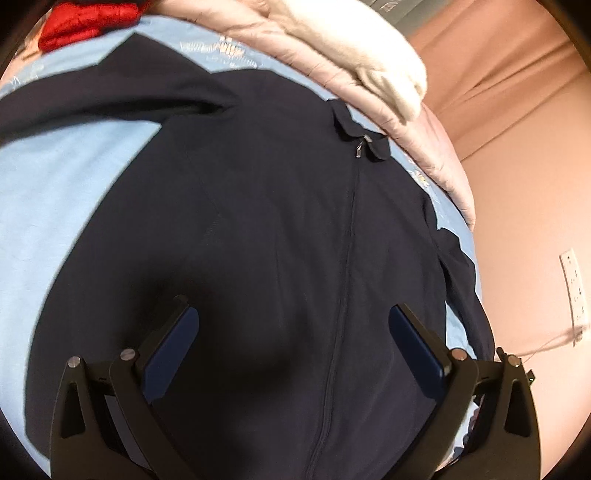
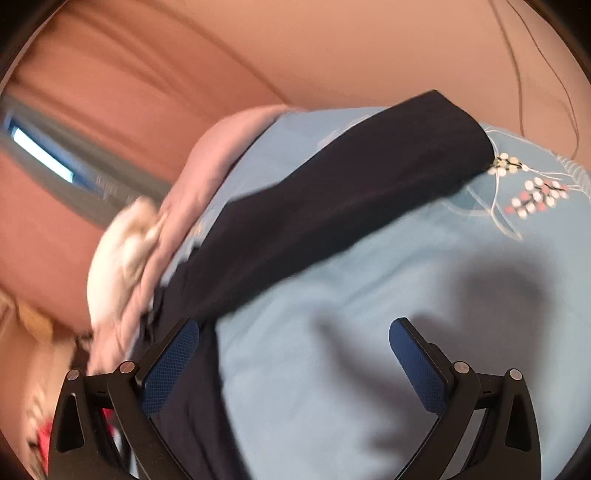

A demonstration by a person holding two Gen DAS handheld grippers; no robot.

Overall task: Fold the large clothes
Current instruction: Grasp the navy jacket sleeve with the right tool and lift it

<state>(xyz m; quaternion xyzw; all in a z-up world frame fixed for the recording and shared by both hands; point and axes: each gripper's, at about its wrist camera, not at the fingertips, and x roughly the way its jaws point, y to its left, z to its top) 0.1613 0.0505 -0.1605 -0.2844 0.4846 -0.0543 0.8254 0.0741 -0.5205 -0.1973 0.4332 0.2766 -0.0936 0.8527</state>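
Observation:
A dark navy zip-up jacket (image 1: 280, 206) lies spread flat, front up, on a light blue bedsheet (image 1: 55, 206). Its zipper runs down the middle and the collar points to the far right. One sleeve stretches away to the upper left. My left gripper (image 1: 293, 317) hovers open above the jacket's lower body, holding nothing. In the right wrist view the jacket's other sleeve (image 2: 351, 192) runs diagonally across the sheet (image 2: 369, 332). My right gripper (image 2: 293, 332) is open over bare sheet, its left finger at the jacket's edge.
A pink quilted cover (image 1: 332, 62) with a cream fluffy garment (image 1: 369, 48) lies along the bed's far edge. A red garment (image 1: 85, 18) sits at the far left corner. Embroidered flowers (image 2: 532, 192) mark the sheet. A peach wall (image 1: 524, 155) with a socket strip (image 1: 574, 288) stands to the right.

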